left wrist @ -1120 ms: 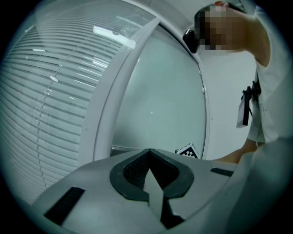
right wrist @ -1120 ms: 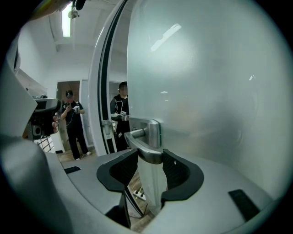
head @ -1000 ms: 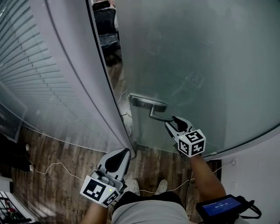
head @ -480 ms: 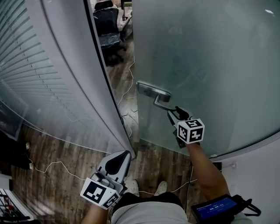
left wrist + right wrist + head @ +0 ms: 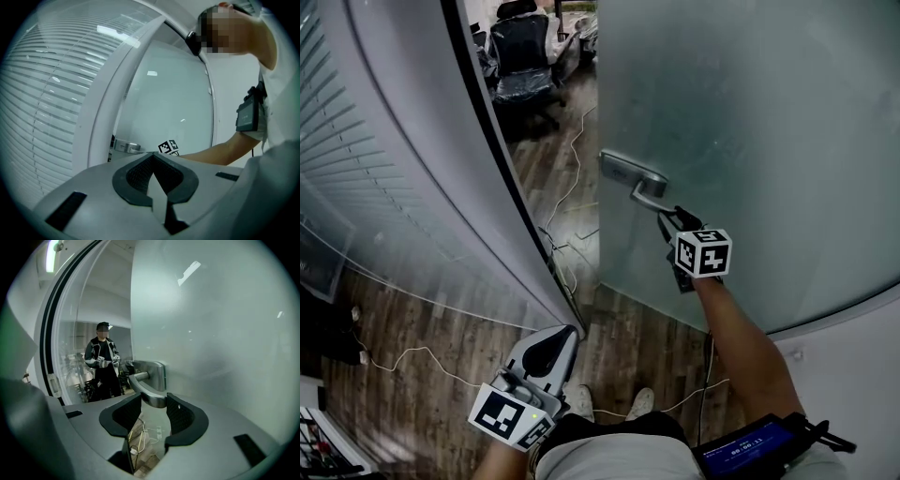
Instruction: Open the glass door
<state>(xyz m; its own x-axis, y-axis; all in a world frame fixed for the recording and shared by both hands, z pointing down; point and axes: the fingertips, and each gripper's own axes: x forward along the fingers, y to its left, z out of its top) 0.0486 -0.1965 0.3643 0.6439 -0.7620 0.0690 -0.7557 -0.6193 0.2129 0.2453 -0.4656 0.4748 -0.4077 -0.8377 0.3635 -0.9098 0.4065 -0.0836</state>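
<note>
- the right gripper (image 5: 152,404) has its jaws set fairly wide and closed on the free end of the door handle (image 5: 145,380). the metal lever lies crosswise between the two dark pads and seems to touch both.
- the lever runs back to a metal plate fixed near the free edge of the glass door (image 5: 769,141), ahead and to the right of the person.
- the door stands partly open. the gap between its edge and the dark door frame (image 5: 478,141) shows wooden floor (image 5: 562,159) and an office chair (image 5: 520,52).
- handling, as a judgement: the frosted pane looks heavy and rigid, slick to the pads and brittle at the edge, so the lever is the only sound hold. taking it near its outer end gives the most leverage.
- the smooth metal could slide through the pads, so a steady pull along the door's swing should suit best.
- the left gripper (image 5: 153,157) hangs low by the person's body, well apart from the door, its jaws together with nothing between them.
</note>
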